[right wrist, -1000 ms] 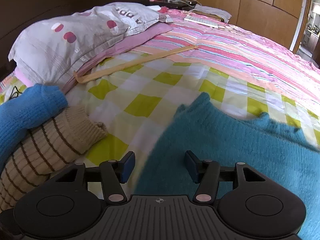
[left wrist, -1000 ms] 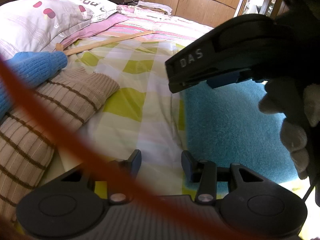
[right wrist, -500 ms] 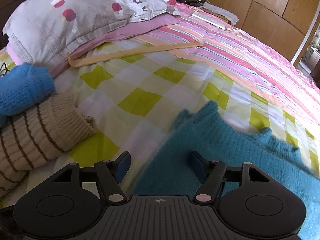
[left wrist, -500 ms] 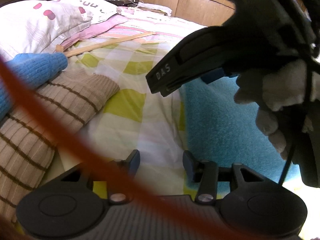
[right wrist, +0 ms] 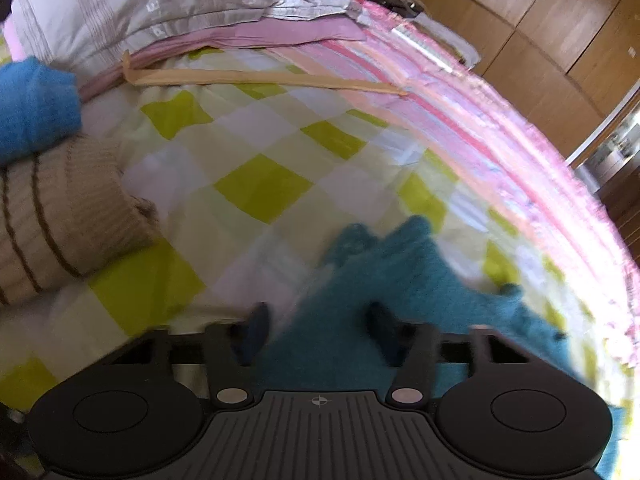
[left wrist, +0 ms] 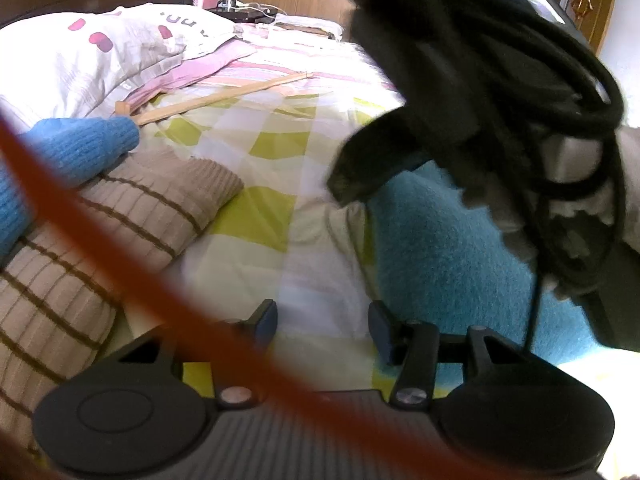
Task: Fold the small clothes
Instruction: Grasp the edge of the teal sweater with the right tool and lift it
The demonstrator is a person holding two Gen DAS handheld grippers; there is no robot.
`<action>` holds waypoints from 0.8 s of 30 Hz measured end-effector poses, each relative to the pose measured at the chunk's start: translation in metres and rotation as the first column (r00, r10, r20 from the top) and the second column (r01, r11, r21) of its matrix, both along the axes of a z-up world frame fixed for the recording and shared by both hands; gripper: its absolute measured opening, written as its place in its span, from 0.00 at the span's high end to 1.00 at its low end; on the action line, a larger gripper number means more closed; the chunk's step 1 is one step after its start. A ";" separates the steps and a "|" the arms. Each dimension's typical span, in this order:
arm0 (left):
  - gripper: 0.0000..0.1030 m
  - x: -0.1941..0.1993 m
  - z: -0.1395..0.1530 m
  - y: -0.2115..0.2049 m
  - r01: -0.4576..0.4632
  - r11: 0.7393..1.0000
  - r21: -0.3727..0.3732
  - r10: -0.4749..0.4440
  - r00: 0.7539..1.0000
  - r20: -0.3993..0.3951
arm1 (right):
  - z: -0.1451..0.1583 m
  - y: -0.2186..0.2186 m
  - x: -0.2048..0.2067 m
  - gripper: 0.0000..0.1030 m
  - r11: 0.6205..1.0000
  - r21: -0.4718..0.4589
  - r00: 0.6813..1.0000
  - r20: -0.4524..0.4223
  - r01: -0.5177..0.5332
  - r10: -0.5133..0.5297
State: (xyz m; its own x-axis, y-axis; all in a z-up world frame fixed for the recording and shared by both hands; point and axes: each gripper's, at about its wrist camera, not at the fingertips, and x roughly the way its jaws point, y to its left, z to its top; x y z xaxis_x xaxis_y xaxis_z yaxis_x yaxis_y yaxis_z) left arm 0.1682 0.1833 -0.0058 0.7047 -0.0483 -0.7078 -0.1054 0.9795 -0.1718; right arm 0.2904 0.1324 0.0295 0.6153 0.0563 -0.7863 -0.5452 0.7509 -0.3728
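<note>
Both tongs, left gripper (left wrist: pixel 322 316) and right gripper (right wrist: pixel 316 320), gaped unladen over the teal sweater (right wrist: pixel 400 280) (flattened mid-bed for folding).

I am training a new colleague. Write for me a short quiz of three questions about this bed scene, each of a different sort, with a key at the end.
1. True or false: the left tongs are shut on the teal sweater.
2. Multiple choice: what lies directly next to the beige striped sweater? A) a blue knit garment B) a red towel C) a black shoe
3. Fill in: the right tongs are open over the ____ sweater.

Key: 1 false, they are open over the checked bedcover; 2 A; 3 teal.
</note>
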 end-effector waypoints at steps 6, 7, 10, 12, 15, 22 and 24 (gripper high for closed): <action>0.35 -0.011 0.008 0.005 -0.005 1.000 -0.024 0.007 0.998 0.061 | 0.025 -0.026 0.004 0.78 0.991 0.129 0.998 -0.048 0.042 -0.036; 0.34 -0.014 0.010 0.005 0.000 1.000 -0.027 0.002 0.997 0.074 | 0.029 -0.030 0.003 0.79 0.988 0.147 0.998 -0.053 0.048 -0.040; 0.30 -0.021 0.014 0.003 0.018 1.000 -0.020 -0.016 0.993 0.116 | 0.043 -0.043 0.001 0.80 0.976 0.208 0.997 -0.063 0.064 -0.052; 0.29 -0.027 0.017 0.003 0.025 0.999 -0.043 -0.019 0.991 0.135 | 0.052 -0.052 -0.001 0.81 0.969 0.237 0.996 -0.065 0.071 -0.057; 0.26 -0.033 0.026 0.011 0.024 0.993 -0.114 -0.007 0.988 0.155 | 0.064 -0.063 -0.006 0.81 0.961 0.267 0.997 -0.051 0.069 -0.057; 0.16 -0.061 0.046 -0.018 0.030 0.999 -0.042 -0.020 0.971 0.237 | 0.084 -0.101 -0.010 0.82 0.926 0.366 0.996 -0.057 0.090 -0.074; 0.13 -0.068 0.045 -0.036 0.063 0.998 0.027 -0.068 0.967 0.246 | 0.089 -0.112 -0.011 0.82 0.916 0.390 0.995 -0.061 0.091 -0.073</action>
